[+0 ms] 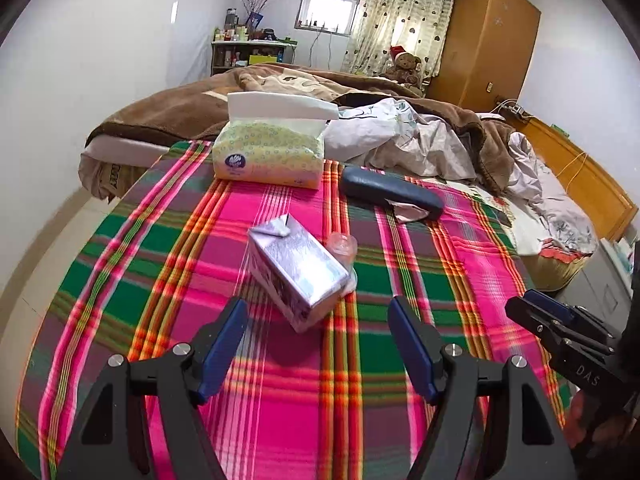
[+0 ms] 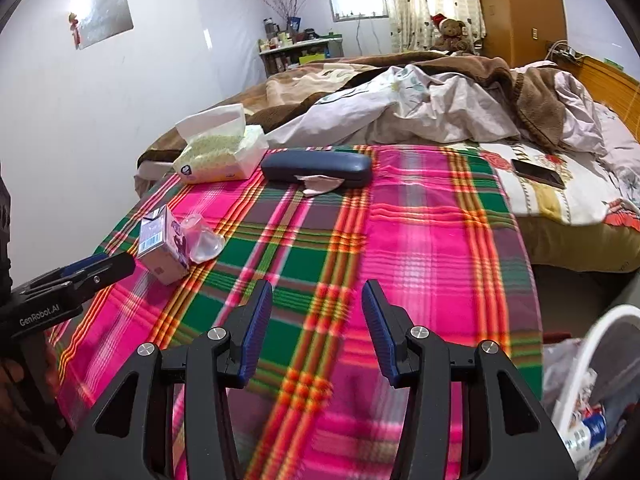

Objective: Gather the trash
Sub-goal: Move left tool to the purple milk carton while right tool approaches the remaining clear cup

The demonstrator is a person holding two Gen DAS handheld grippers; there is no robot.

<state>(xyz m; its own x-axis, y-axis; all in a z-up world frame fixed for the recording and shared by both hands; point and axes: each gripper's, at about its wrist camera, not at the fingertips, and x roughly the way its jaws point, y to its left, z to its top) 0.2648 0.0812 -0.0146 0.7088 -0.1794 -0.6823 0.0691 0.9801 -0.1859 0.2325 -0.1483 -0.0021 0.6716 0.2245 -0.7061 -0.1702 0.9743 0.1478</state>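
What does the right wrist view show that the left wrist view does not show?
Only the right wrist view shows the white bin with trash inside, at the lower right, and a dark phone on the bed. Only the left wrist view shows the carton's folded top end. Both show the purple carton, the clear plastic cup against it, the tissue pack, the dark blue case, and both grippers with jaws open.

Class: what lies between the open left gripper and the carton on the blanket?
Nothing: only bare plaid blanket separates the left gripper from the carton, seen in the left wrist view.

Glossy foil carton; woolly plaid blanket
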